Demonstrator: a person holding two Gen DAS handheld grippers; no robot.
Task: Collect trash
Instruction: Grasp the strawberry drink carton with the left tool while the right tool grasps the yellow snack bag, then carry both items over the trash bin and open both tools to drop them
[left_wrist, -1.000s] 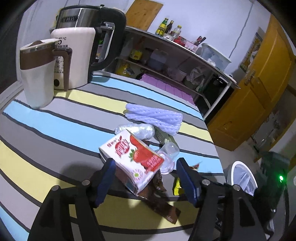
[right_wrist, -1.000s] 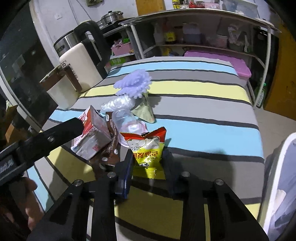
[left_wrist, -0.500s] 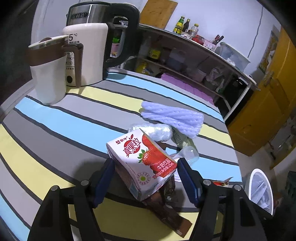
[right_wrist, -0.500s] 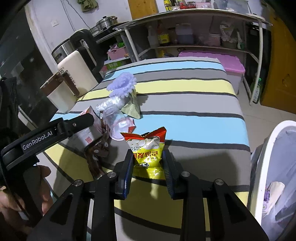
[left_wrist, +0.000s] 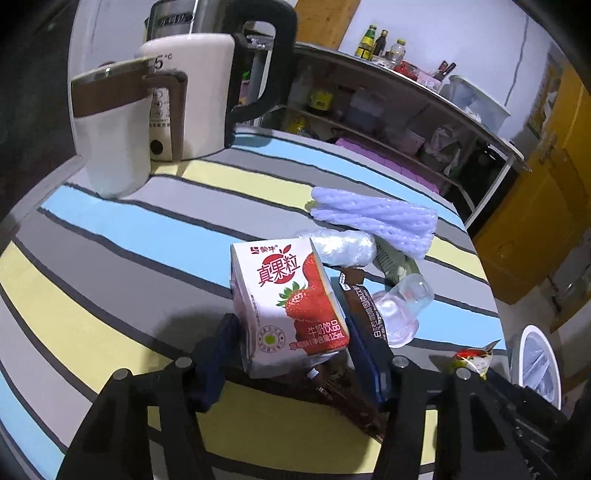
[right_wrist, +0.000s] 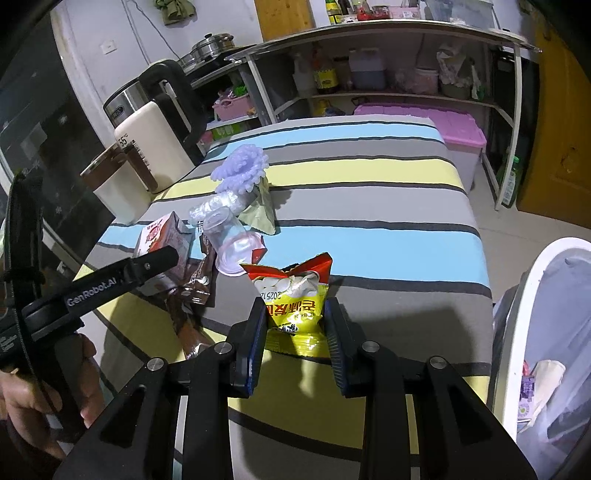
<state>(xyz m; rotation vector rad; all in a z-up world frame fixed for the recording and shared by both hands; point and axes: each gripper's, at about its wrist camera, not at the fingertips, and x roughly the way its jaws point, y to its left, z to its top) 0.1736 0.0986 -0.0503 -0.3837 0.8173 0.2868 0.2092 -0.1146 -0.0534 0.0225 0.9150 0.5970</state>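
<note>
My left gripper (left_wrist: 291, 343) is shut on a strawberry milk carton (left_wrist: 288, 306), held just above the striped table. My right gripper (right_wrist: 295, 321) is shut on a yellow and red snack bag (right_wrist: 295, 299), lifted off the table near its front edge. The left gripper's finger (right_wrist: 147, 266) and the carton (right_wrist: 162, 236) also show in the right wrist view. On the table lie a brown wrapper (left_wrist: 354, 369), a clear plastic cup (left_wrist: 402, 306), a crumpled clear bag (left_wrist: 340, 247), a green wrapper (right_wrist: 258, 214) and purple foam netting (left_wrist: 373, 218). A white trash bin (right_wrist: 532, 332) stands right of the table.
A white kettle (left_wrist: 195, 92) and a white and brown jug (left_wrist: 118, 129) stand at the table's far left. A metal shelf rack (right_wrist: 388, 74) with bottles and a pink box (right_wrist: 458, 125) stands behind. A yellow door (left_wrist: 535, 206) is at the right.
My left gripper has closed on the milk carton and raised it. My right gripper has lifted the snack bag and drawn back toward the bin.
</note>
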